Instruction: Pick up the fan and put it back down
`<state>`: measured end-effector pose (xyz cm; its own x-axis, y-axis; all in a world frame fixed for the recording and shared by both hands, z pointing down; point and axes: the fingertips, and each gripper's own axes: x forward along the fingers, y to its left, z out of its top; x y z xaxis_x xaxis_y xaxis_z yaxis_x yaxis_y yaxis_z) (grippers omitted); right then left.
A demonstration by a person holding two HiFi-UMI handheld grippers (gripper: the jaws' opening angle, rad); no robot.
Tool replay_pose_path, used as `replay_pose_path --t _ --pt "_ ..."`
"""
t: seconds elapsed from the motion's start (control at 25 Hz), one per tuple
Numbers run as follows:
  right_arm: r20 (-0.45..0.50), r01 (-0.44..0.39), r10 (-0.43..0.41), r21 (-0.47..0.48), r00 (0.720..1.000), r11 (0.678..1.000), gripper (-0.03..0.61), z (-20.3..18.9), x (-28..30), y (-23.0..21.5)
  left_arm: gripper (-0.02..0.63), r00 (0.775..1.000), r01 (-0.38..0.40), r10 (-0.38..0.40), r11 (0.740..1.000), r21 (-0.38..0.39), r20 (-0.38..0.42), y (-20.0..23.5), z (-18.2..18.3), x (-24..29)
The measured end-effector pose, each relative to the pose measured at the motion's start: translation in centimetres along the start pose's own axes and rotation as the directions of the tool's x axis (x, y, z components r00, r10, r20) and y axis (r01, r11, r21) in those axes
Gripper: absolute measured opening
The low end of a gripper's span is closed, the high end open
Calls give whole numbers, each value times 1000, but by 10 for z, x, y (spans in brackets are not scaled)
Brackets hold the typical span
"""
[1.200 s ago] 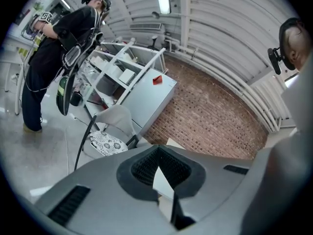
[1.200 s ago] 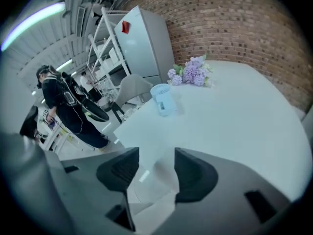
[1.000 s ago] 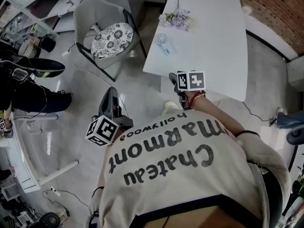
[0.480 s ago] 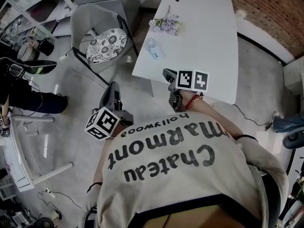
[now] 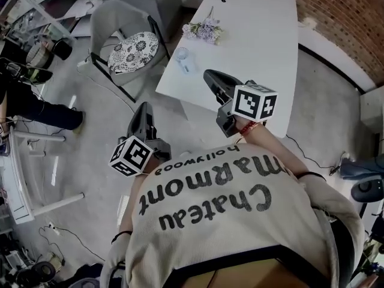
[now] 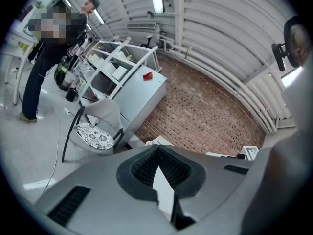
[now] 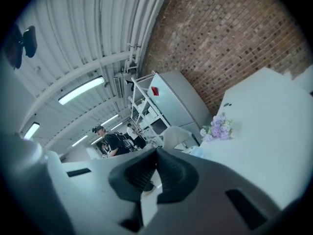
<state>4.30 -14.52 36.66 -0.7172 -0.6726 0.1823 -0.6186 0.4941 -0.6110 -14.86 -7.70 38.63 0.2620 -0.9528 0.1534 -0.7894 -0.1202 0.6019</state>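
Small pale fan [image 5: 182, 59] lies flat on white table [image 5: 264, 53]; L tongs [image 5: 143, 111] & R tongs [image 5: 212, 77] clenched, empty.

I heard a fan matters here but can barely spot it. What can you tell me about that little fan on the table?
The fan is a small handheld one, pale and plastic-looking, with a round head and a short handle. It lies flat on the white table, near the edge facing the chair, a little apart from the bunch of lilac flowers. Only the table touches it. Finer detail is too small to tell.
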Motion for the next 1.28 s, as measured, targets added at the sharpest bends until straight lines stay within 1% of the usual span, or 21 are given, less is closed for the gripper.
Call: replay_pose_path --t 0.16,0.32,0.52,0.8,1.0,1.28 --pt "81 2 4 -79 997 997 3 26 -18 3 2 999 -31 31 999 5 31 -12 -2 -12" --pt "116 12 4 -139 993 990 3 30 -45 -4 2 996 -53 52 998 17 67 -29 -14 -24" --pt "74 13 2 -197 997 980 3 23 -50 -13 2 990 -87 82 996 37 117 -40 -16 -33" --pt "3 -24 26 -252 1000 968 3 5 -65 -24 2 982 -125 122 992 14 147 -52 -42 -46" --pt "-22 -33 29 -249 999 968 3 -7 -81 -32 2 980 -143 142 990 2 141 -61 -63 -59" --pt "-47 -39 29 -229 998 973 3 -21 -91 -43 2 977 -167 166 986 2 135 -64 -79 -68"
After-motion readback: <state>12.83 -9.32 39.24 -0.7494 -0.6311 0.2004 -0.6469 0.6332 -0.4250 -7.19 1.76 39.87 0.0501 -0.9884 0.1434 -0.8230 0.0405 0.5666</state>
